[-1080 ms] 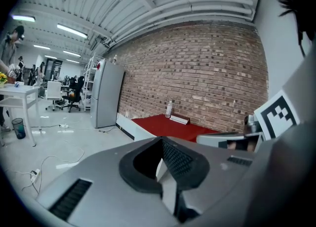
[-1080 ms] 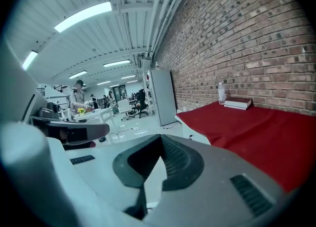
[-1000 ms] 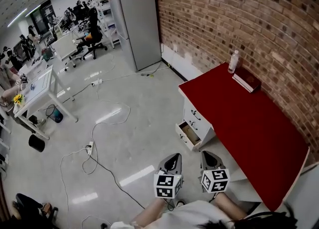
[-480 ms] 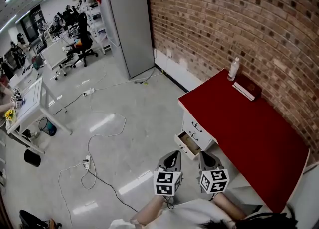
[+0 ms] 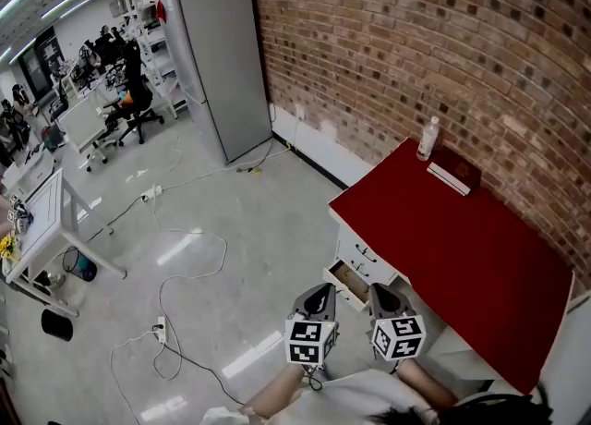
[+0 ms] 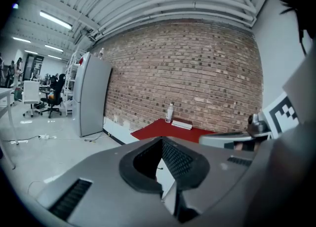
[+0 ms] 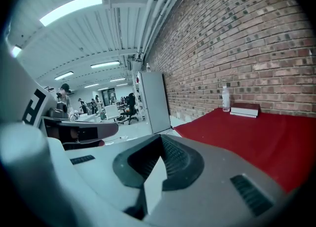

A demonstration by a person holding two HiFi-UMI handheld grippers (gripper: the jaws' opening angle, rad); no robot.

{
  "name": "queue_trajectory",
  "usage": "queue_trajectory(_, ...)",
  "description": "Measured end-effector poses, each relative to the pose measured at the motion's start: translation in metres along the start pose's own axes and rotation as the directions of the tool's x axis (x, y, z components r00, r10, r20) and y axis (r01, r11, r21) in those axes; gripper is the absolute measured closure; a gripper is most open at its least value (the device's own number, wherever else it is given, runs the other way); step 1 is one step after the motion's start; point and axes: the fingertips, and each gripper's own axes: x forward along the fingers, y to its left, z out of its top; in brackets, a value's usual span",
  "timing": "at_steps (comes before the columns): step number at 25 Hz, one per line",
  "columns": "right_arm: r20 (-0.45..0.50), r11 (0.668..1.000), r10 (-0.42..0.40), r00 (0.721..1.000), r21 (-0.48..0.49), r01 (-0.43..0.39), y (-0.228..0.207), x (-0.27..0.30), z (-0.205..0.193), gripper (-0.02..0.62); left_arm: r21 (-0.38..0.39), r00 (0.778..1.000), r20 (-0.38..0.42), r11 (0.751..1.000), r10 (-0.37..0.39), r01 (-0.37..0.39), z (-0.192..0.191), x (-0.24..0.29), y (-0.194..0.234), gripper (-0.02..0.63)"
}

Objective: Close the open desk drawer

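While the drawer point(image 5: 350, 283) hangs open, both hand-held grippers point(image 5: 319, 297) point(image 5: 387, 296) sit closed and empty.

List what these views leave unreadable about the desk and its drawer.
Open drawer, head view: contents too small to tell.
Gripper views: drawer hidden behind the bodies of the left gripper and right gripper.
Bottle and book, all views: print too small to read.

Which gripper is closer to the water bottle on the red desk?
Right. The right gripper hangs beside the desk, the bottle far ahead on it; the left gripper is farther out, over the floor.
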Motion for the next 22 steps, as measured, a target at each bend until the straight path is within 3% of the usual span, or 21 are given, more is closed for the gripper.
queue_trajectory(7,0.022,0.999,-0.031,0.999,0.017,0.030,0.006,0.031,0.009,0.597,0.018,0.998,-0.019,0.998,-0.057,0.057,0.007,0.025,0.026,0.598)
queue_trajectory(12,0.021,0.999,-0.045,0.999,0.025,0.045,0.002,0.039,0.006,0.597,-0.008,0.995,-0.069,0.997,-0.076,0.076,-0.015,0.041,0.033,0.598)
queue_trajectory(22,-0.055,0.997,-0.041,0.998,0.059,0.044,-0.029,0.057,-0.022,0.597,-0.010,0.987,-0.142,0.997,-0.080,0.079,-0.040,0.075,0.025,0.598)
